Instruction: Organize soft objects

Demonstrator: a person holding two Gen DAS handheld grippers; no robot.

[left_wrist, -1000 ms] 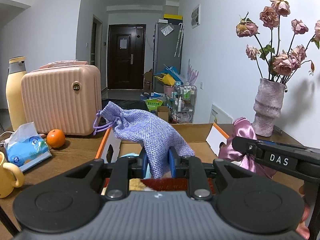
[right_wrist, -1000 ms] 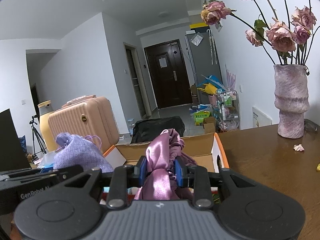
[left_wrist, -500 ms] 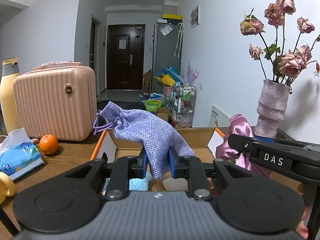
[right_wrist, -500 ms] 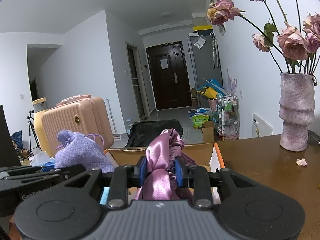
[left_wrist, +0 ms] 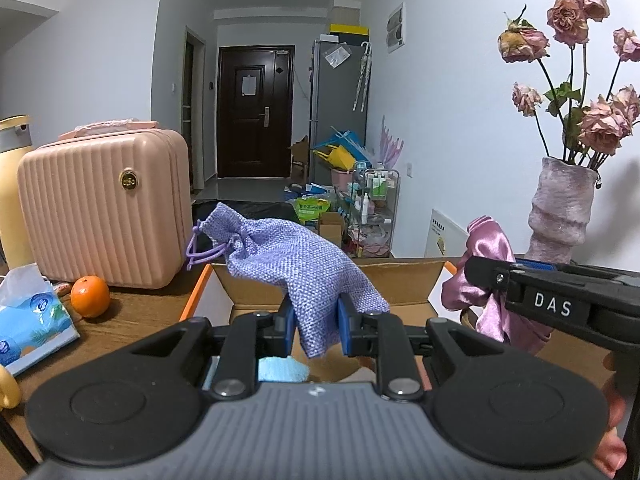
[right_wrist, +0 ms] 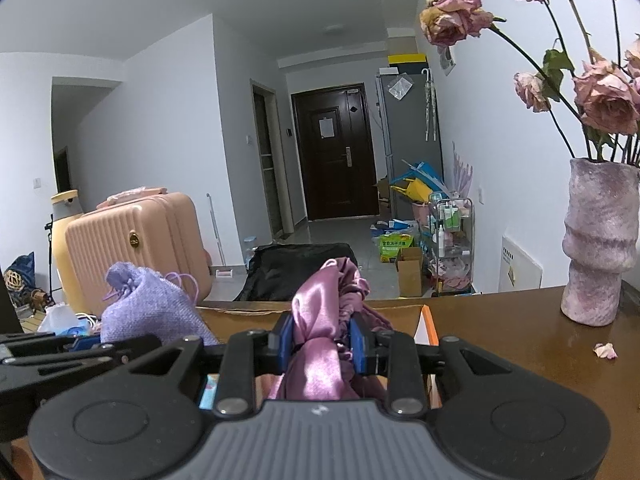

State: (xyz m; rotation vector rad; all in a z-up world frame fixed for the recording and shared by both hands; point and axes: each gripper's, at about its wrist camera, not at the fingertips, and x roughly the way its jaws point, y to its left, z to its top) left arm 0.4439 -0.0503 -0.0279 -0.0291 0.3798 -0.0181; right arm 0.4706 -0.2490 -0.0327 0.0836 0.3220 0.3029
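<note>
My left gripper is shut on a lavender drawstring pouch and holds it over the open cardboard box. A light blue cloth lies inside the box below it. My right gripper is shut on a pink satin scrunchie, held above the box's right side. The scrunchie and the right gripper's arm show in the left wrist view; the pouch shows in the right wrist view.
A pink hard case, a yellow bottle, an orange and a tissue pack stand left of the box on the wooden table. A vase of dried roses stands at the right; a petal lies near it.
Both grippers have drawn back and risen slightly, still holding their items over the box. The pink case and vase look farther off.
</note>
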